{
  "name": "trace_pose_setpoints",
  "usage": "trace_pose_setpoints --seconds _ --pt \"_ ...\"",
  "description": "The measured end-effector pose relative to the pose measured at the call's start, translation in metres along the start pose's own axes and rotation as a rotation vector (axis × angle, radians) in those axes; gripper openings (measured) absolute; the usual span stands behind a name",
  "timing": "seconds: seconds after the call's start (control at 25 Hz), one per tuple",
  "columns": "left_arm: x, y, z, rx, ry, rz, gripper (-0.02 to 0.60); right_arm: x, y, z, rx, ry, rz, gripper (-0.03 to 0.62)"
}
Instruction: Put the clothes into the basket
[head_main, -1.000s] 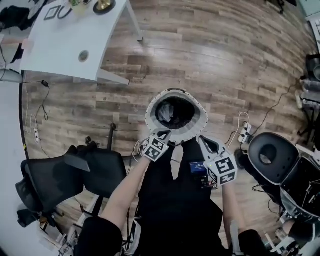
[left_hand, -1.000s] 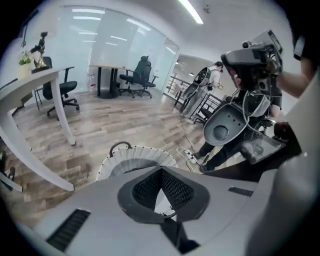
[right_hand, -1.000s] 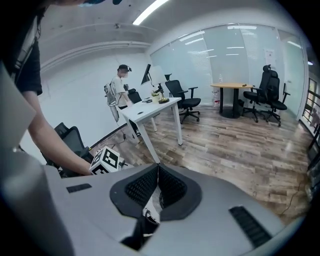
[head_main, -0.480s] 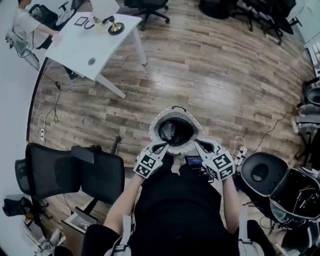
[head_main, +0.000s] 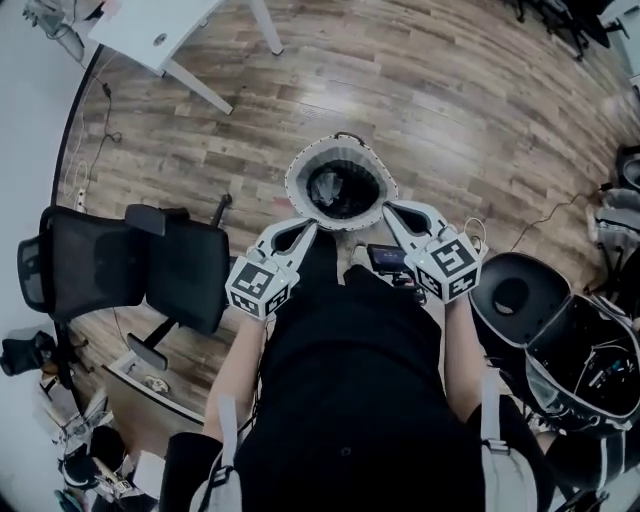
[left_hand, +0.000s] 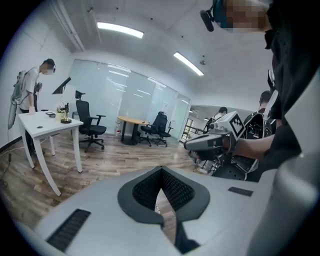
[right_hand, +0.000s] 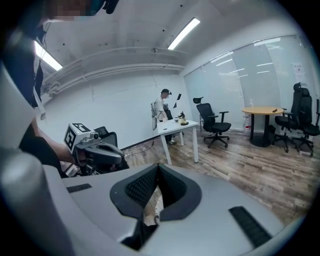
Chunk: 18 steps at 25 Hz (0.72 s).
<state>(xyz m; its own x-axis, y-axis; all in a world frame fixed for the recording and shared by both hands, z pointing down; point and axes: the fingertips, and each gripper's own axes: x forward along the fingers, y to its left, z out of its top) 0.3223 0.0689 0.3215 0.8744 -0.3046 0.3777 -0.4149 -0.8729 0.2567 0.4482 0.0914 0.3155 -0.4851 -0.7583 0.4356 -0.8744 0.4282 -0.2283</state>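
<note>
A round white-and-grey basket stands on the wood floor in front of the person, with dark clothes lying inside it. In the head view my left gripper hangs above the basket's near left rim, and my right gripper above its near right rim. Both are shut with nothing between the jaws. In the left gripper view my left gripper points out across the room, and the right gripper shows beside it. The right gripper view shows my right gripper shut, with the left gripper at its side.
A black office chair stands close on the left. A white table is at the far left, and a person stands by it. Black round equipment and cables crowd the right. More chairs stand further off.
Both grippers have risen from near the basket's rim toward the head camera, the left one more. Both stayed shut. The head view has shifted, and the basket sits higher in it.
</note>
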Motion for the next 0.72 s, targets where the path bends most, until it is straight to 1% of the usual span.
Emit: trace_pose_setpoints --seconds 0.08,0.16,0.32,0.52,0.72 --pt "-0.014 -0.014 0.003 0.007 -0.029 0.032 0.012 -0.004 0.011 -0.009 -0.01 0.002 0.044 0.017" --pt "-0.027 -0.025 0.005 0.005 -0.057 0.054 0.012 -0.006 0.019 -0.016 -0.018 0.0 0.069 0.015" --pt "-0.047 -0.043 -0.001 -0.001 -0.077 0.084 0.012 -0.016 0.037 -0.014 0.018 -0.038 0.107 0.015" --pt "-0.05 -0.059 -0.006 -0.006 -0.074 0.065 0.012 -0.025 0.046 -0.011 0.009 -0.056 0.106 0.017" --pt "-0.044 -0.071 -0.005 0.012 -0.058 0.036 0.012 -0.035 0.049 -0.008 -0.011 -0.073 0.102 0.016"
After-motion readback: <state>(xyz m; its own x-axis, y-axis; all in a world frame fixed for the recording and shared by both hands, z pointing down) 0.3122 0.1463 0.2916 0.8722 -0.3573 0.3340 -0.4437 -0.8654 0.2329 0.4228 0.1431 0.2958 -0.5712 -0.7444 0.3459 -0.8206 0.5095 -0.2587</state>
